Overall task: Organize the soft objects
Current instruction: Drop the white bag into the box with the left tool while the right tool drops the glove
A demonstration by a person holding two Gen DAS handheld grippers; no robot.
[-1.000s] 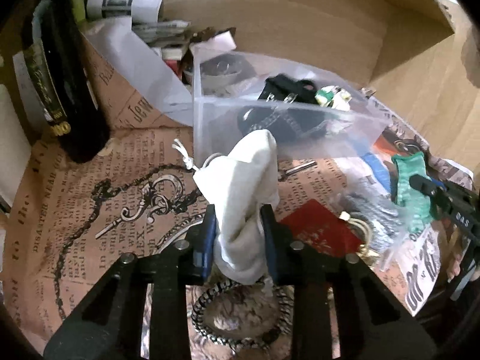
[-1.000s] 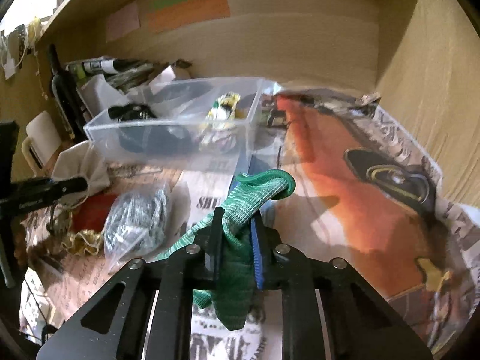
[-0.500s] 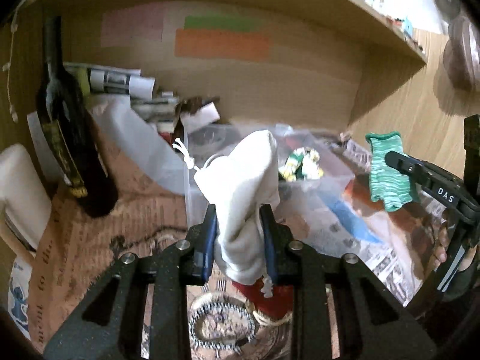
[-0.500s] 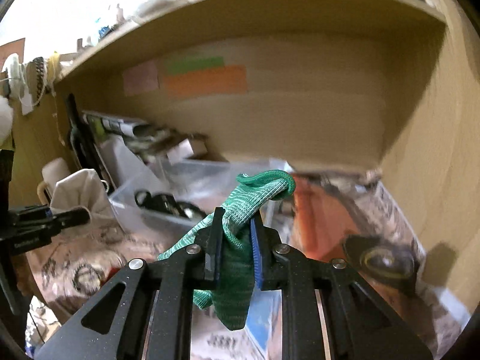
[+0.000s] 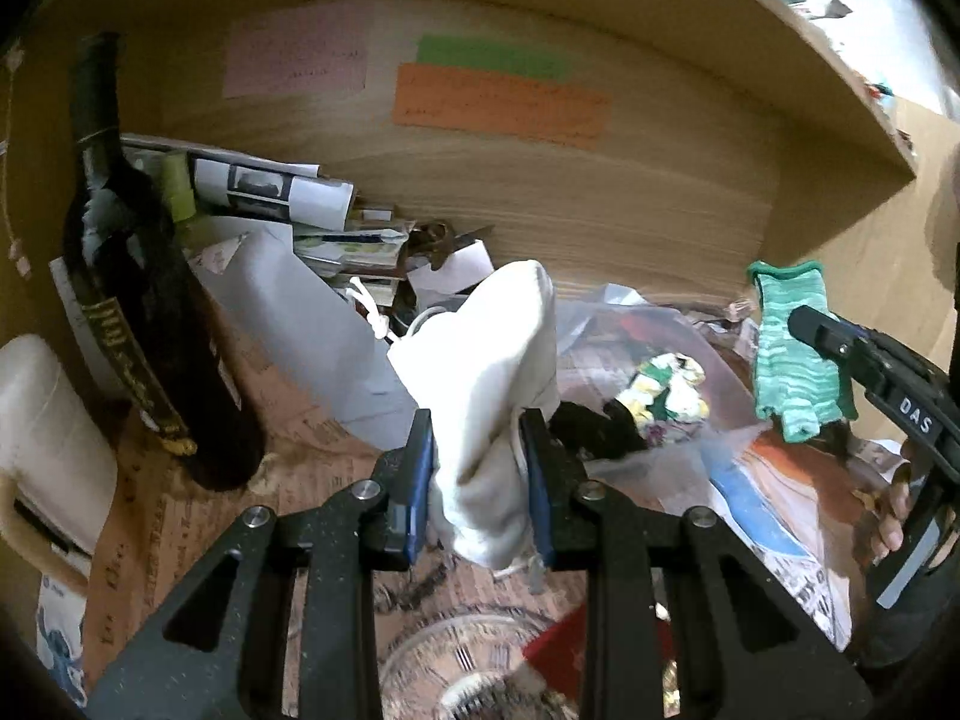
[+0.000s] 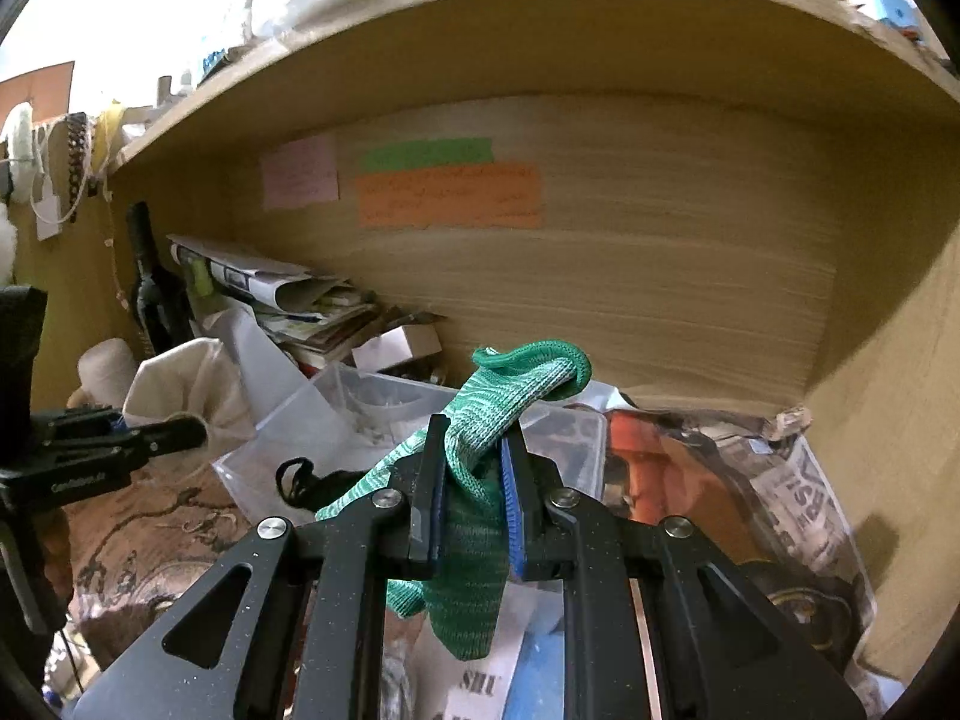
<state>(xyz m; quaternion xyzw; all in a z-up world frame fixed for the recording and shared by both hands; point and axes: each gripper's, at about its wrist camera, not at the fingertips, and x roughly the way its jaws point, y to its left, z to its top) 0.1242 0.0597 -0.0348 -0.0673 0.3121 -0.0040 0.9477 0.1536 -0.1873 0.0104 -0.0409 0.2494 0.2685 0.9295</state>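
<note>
My left gripper (image 5: 477, 456) is shut on a white drawstring cloth pouch (image 5: 489, 372) and holds it in the air in front of the shelf. My right gripper (image 6: 474, 474) is shut on a green knitted cloth (image 6: 480, 480) that hangs down between the jaws. The green cloth also shows at the right of the left wrist view (image 5: 792, 354), and the pouch at the left of the right wrist view (image 6: 180, 384). A clear plastic bin (image 6: 336, 420) holding dark items and a yellow-green soft thing (image 5: 666, 390) stands below both grippers.
A dark wine bottle (image 5: 132, 288) stands at the left beside a white mug (image 5: 48, 438). Rolled papers and books (image 5: 282, 192) pile up at the back. Newspaper (image 6: 720, 480) covers the shelf floor. Wooden walls and the shelf above close the space.
Both grippers have risen from just above the shelf floor and tilted up toward the back wall, each still holding its cloth. The bin now sits lower in both views.
</note>
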